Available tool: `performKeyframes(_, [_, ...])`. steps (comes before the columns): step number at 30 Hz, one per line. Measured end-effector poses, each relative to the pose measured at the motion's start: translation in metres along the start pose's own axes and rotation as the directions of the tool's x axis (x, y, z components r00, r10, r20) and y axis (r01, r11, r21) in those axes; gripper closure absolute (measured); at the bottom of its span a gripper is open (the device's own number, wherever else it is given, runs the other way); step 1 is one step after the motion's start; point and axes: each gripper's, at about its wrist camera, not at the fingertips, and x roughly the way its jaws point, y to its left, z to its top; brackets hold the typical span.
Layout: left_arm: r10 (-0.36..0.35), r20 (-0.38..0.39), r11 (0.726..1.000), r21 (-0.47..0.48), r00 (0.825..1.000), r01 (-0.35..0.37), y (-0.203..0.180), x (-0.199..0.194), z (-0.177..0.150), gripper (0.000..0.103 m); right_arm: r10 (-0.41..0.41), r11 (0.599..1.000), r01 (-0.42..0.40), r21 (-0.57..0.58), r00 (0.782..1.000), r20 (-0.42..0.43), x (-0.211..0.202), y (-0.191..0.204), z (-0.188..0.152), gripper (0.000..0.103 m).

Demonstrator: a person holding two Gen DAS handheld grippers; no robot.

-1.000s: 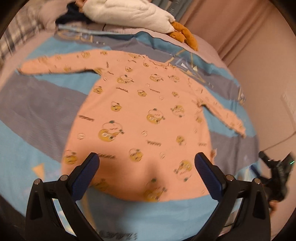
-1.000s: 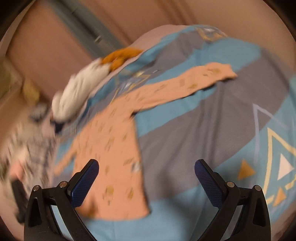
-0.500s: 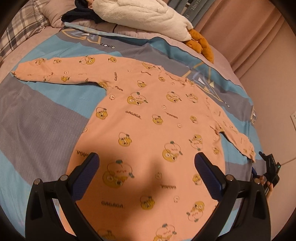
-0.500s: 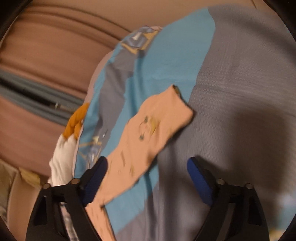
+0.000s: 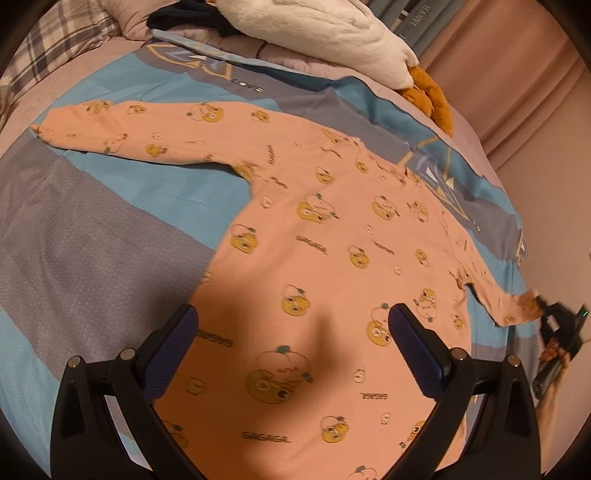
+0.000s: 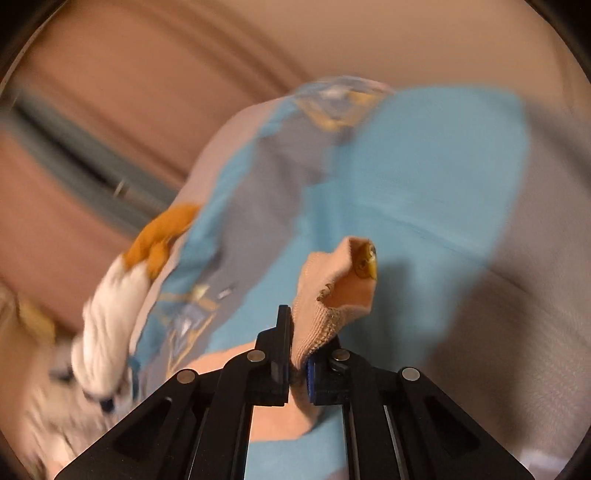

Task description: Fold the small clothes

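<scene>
A small peach long-sleeved shirt with yellow cartoon prints lies flat on the bed, sleeves spread. My left gripper is open and hovers above the shirt's lower body, touching nothing. My right gripper is shut on the cuff of the shirt's right sleeve, which sticks up between the jaws. In the left wrist view the right gripper shows at the far right, at the sleeve end.
The bed has a blue and grey patterned cover. A white plush toy with orange feet and a plaid pillow lie at the head of the bed. A curtain and wall stand beyond.
My right gripper has closed on the sleeve cuff, which lay flat between open jaws half a second ago. My left gripper has drifted a little over the shirt and stays open.
</scene>
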Motion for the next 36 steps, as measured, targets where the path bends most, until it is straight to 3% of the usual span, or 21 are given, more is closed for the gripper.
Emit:
performKeyframes(3, [-0.003,0.015,1.0,-0.018,1.0,0.003,0.011,-0.008,0.001,0.0,0.037,0.983,-0.04,-0.18,0.999,-0.018,-0.009,0.078,-0.002,0.094])
performKeyframes(7, [-0.005,0.035,0.999,-0.035,0.999,0.007,0.031,-0.023,0.002,0.0,0.115,0.924,-0.13,-0.36,0.991,-0.062,-0.013,0.188,-0.023,0.095])
performKeyframes(10, [0.002,0.042,0.999,-0.04,0.999,0.0,0.045,-0.031,0.002,0.0,0.11,0.839,-0.13,-0.529,0.992,-0.068,-0.008,0.27,-0.06,0.095])
performKeyframes(14, [0.019,0.042,0.999,-0.051,0.999,-0.017,0.066,-0.037,0.003,0.0,0.066,0.705,-0.136,-0.696,0.99,-0.127,0.027,0.341,-0.128,0.095])
performKeyframes(21, [0.035,0.038,0.993,-0.11,0.999,-0.03,0.1,-0.038,0.009,0.0,-0.137,0.404,-0.094,-0.91,0.977,-0.162,0.113,0.393,-0.281,0.095])
performKeyframes(24, [0.04,0.037,0.991,-0.131,0.998,-0.035,0.11,-0.037,0.011,0.0,-0.222,0.245,-0.094,-0.965,0.963,-0.15,0.144,0.392,-0.348,0.094])
performKeyframes(26, [0.045,0.036,0.99,-0.137,0.998,-0.04,0.115,-0.037,0.011,0.0,-0.276,0.168,-0.109,-0.98,0.949,-0.153,0.155,0.389,-0.377,0.094])
performKeyframes(28, [0.047,0.035,0.988,-0.148,0.998,-0.041,0.12,-0.036,0.012,0.0,-0.318,0.1,-0.138,-0.985,0.934,-0.163,0.154,0.385,-0.399,0.086])
performKeyframes(30, [0.046,0.036,0.987,-0.158,0.998,-0.04,0.124,-0.036,0.011,0.0,-0.326,0.049,-0.171,-0.984,0.929,-0.178,0.147,0.383,-0.413,0.066])
performKeyframes(32, [0.043,0.037,0.985,-0.171,0.998,-0.036,0.127,-0.035,0.011,0.0,-0.294,0.017,-0.195,-0.981,0.937,-0.192,0.132,0.384,-0.416,0.052])
performKeyframes(33, [0.038,0.039,0.984,-0.178,0.999,-0.031,0.129,-0.035,0.011,0.0,-0.279,0.023,-0.232,-0.972,0.933,-0.229,0.124,0.384,-0.413,0.044])
performKeyframes(36, [0.037,0.039,0.981,-0.191,0.999,-0.029,0.131,-0.034,0.011,0.0,-0.224,0.108,-0.401,-0.91,0.882,-0.415,0.097,0.384,-0.396,0.04])
